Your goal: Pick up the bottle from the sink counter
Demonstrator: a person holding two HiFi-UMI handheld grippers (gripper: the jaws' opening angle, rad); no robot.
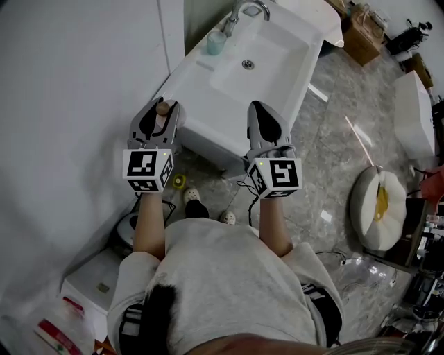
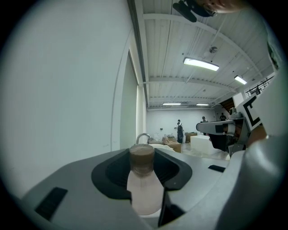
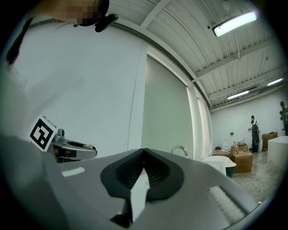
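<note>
Brown-capped pale bottle (image 2: 144, 191) is pinched in the left claw (image 1: 164, 109), while the right claw (image 3: 143, 157) is pressed together.

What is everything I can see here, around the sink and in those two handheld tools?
Sink: one, white, against the wall.
Faucet: one, silver, at the sink's back edge.
Cup: one, pale teal, on the sink counter beside the faucet.
Bottle: one, whitish with a brown cap, between the left gripper's jaws.
Cardboard box: one, brown, on the floor beyond the sink.
Cushion: one, white and round, on the floor at right.
Left gripper: one, grey, closed on the bottle.
Right gripper: one, grey, jaws together, empty.
</note>
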